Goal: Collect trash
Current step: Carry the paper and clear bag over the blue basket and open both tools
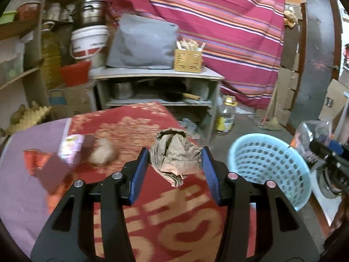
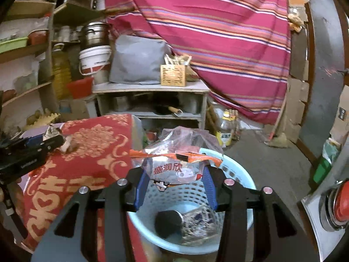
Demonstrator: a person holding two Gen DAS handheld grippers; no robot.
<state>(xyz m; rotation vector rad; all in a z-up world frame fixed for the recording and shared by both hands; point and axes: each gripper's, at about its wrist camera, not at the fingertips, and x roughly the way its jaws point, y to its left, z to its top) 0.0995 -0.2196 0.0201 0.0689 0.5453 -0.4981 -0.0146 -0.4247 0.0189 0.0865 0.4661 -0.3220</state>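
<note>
On the far left of the red cloth (image 1: 139, 229) lie the scraps not yet picked up: a red wrapper (image 1: 36, 160), a pink packet (image 1: 70, 146) and a pale wad (image 1: 102, 152), all blurred, so what the wad is made of I cannot say for sure.

Next, the left gripper (image 1: 175, 160) has its blue pads on either side of a crumpled brown paper (image 1: 174, 155). The jaws are pressed against the paper on both sides, and it looks held clear of the cloth, with a tail hanging below.

To the right stands the blue basket (image 1: 305, 194), just off the cloth's edge. The right gripper (image 2: 176, 172) is above it, jaws closed on a clear plastic bag (image 2: 174, 152) with an orange strip and red print. Inside the basket (image 2: 139, 224) there is already a dark round thing (image 2: 169, 220) and some crumpled foil (image 2: 196, 222).

The step in hand seems to be dropping the bag. To do it well, keep the bag centred over the opening, lower it past the rim before letting go, since light film drifts, and open wide so it does not cling to a pad. The left should wait beside the basket until the right is clear, then carry the paper over without squeezing harder.
</note>
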